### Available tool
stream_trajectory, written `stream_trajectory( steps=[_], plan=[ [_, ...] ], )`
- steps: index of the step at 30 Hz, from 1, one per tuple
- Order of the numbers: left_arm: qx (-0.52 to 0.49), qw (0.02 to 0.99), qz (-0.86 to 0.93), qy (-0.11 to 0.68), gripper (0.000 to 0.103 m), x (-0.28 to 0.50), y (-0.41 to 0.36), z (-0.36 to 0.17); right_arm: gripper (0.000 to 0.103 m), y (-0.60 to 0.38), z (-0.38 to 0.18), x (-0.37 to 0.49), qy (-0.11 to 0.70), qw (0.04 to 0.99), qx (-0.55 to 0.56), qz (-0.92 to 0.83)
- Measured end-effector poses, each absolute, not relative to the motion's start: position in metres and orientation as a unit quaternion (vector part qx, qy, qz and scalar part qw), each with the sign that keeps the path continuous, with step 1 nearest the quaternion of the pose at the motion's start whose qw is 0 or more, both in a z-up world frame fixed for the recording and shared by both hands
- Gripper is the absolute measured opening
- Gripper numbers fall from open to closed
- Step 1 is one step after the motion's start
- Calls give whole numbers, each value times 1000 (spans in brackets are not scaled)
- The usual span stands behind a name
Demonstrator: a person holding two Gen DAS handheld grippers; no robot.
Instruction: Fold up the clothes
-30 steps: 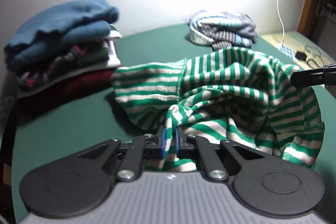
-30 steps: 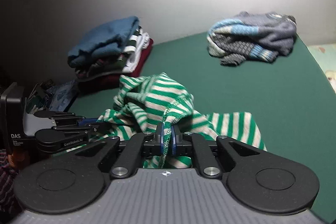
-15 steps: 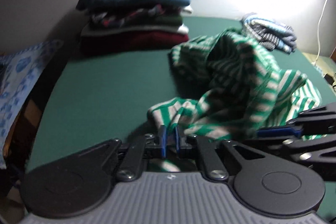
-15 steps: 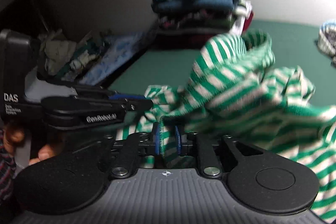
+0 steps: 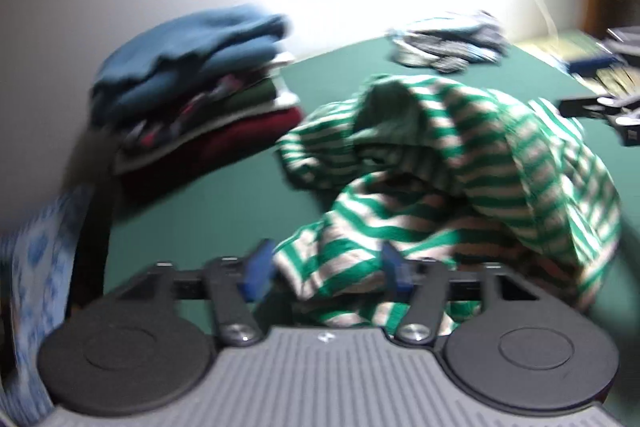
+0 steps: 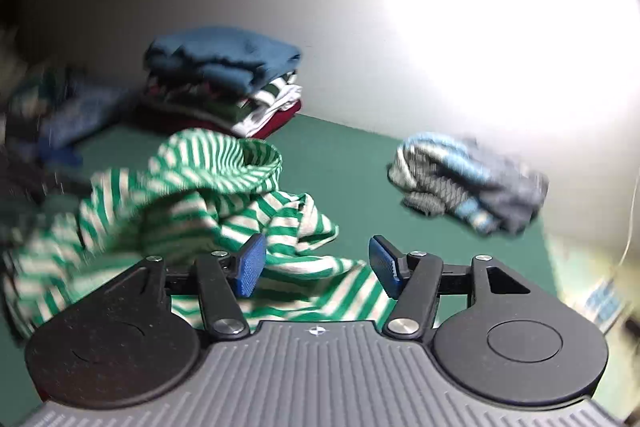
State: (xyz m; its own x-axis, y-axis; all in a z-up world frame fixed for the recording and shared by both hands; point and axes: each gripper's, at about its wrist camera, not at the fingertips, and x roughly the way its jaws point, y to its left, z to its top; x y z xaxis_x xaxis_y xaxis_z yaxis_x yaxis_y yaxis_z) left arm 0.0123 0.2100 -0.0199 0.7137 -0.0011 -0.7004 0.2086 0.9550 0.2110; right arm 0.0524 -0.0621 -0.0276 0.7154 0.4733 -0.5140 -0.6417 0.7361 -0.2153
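Note:
A green-and-white striped garment [image 5: 460, 163] lies crumpled in a heap on the green table [image 5: 224, 203]; it also shows in the right wrist view [image 6: 192, 203]. My left gripper [image 5: 326, 267] is open, with a fold of the garment lying loose between its blue pads. My right gripper [image 6: 316, 265] is open, with the garment's edge lying under and between its pads. The right gripper also shows at the right edge of the left wrist view [image 5: 600, 111]. Both views are blurred by motion.
A stack of folded clothes [image 5: 192, 91] topped by a blue sweater stands at the back left by the wall; it also shows in the right wrist view [image 6: 224, 79]. A crumpled grey-and-blue knit garment [image 6: 468, 183] lies at the back right. Blue patterned cloth [image 5: 36, 267] hangs off the table's left side.
Both grippers were shut on the striped garment and have opened, letting it drop into a heap on the table. Both cameras have swung back toward the wall.

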Motion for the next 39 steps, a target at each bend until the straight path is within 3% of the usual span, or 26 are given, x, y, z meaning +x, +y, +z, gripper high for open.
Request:
stream_trajectory(
  steps=[5, 9, 11, 12, 13, 14, 20, 28, 30, 33, 39],
  plan=[
    [118, 904, -91, 401, 70, 31, 213, -32, 59, -40, -41, 59, 199, 863, -289, 363],
    [70, 900, -102, 417, 71, 43, 220, -42, 60, -21, -53, 67, 186, 840, -328, 391],
    [45, 898, -107, 425, 70, 50, 223, -47, 56, -14, -59, 72, 188, 836, -334, 392],
    [33, 896, -110, 429, 66, 53, 225, -50, 42, -12, -61, 76, 199, 835, -330, 394],
    [21, 894, -112, 433, 50, 56, 226, -52, 15, -10, -63, 80, 212, 832, -324, 397],
    [9, 892, -115, 436, 35, 59, 228, -55, 4, -9, -64, 83, 226, 833, -312, 397],
    [1, 907, -92, 412, 10, 45, 225, -47, 3, -31, -54, 85, 233, 870, -255, 350],
    [-5, 933, -37, 357, 10, 11, 226, -15, 2, -83, -27, 82, 243, 910, -205, 265],
    [-16, 943, -18, 331, 2, -2, 231, 1, 2, -92, -20, 79, 243, 918, -191, 248],
    [-36, 954, 6, 298, 0, -20, 240, 22, 2, -105, -7, 74, 237, 932, -163, 222],
    [-36, 949, -11, 313, 2, -27, 248, 25, 2, -119, 2, 61, 254, 937, -124, 204]
  ],
)
